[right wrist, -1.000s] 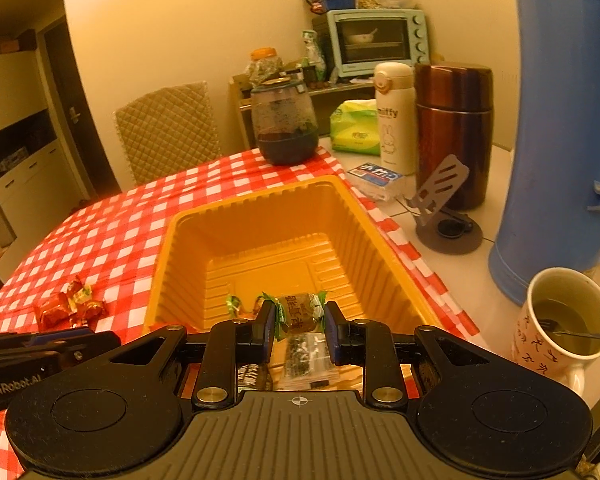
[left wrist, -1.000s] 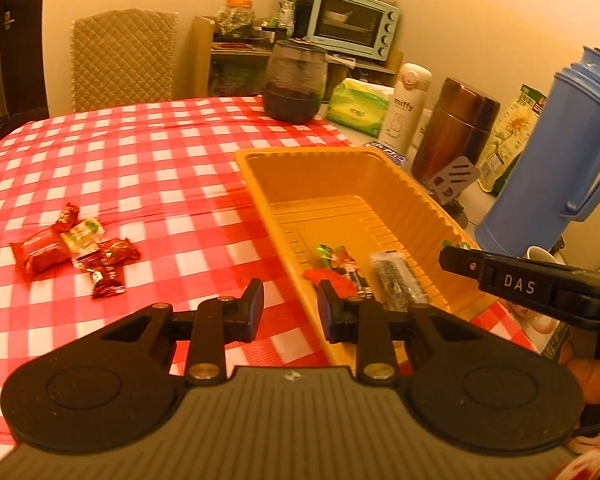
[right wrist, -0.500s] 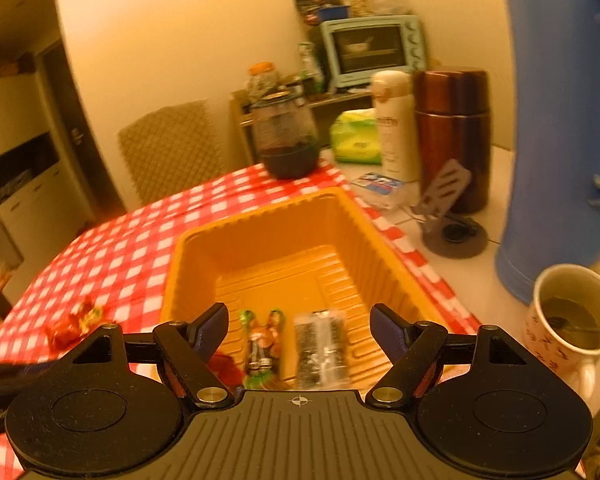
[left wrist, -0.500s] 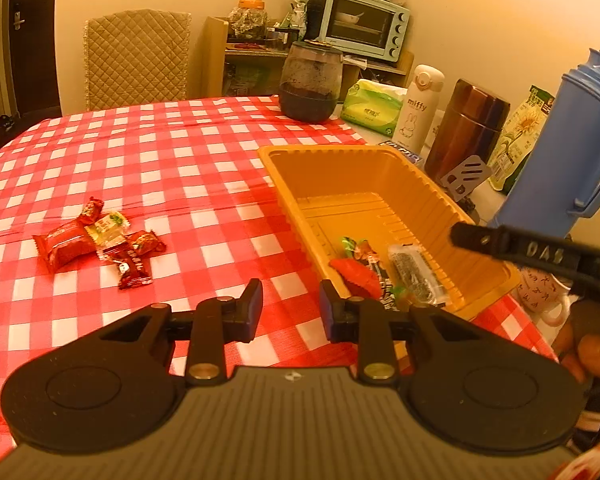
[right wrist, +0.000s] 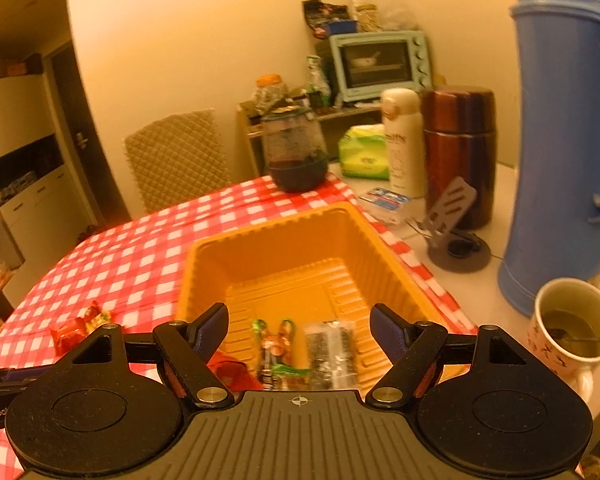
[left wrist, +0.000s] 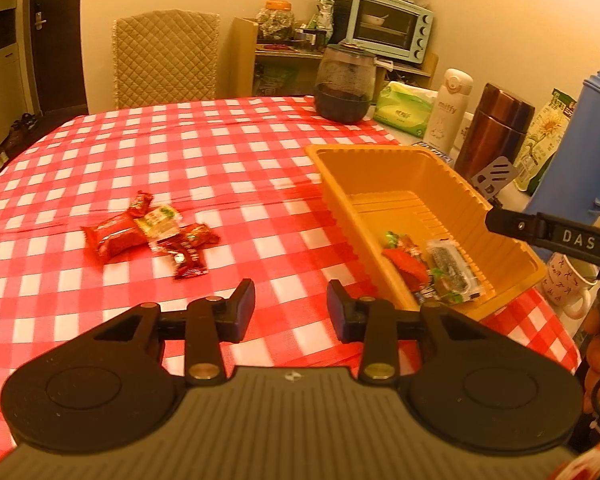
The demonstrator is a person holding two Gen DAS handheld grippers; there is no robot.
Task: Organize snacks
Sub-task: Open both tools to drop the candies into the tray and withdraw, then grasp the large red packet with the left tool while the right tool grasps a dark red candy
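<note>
**Now: both grippers empty, snacks split between tray and table**

Left gripper point(left wrist: 291, 304) jaws have just been opening, nothing between them, over the checked tablecloth point(left wrist: 228, 152). Right gripper point(right wrist: 299, 328) spread wide above the yellow tray point(right wrist: 268, 236), released. Wrapped snacks in tray point(left wrist: 432, 268), maybe four, blurred. Loose red snacks point(left wrist: 148, 232) lie left of the tray, well apart
</note>
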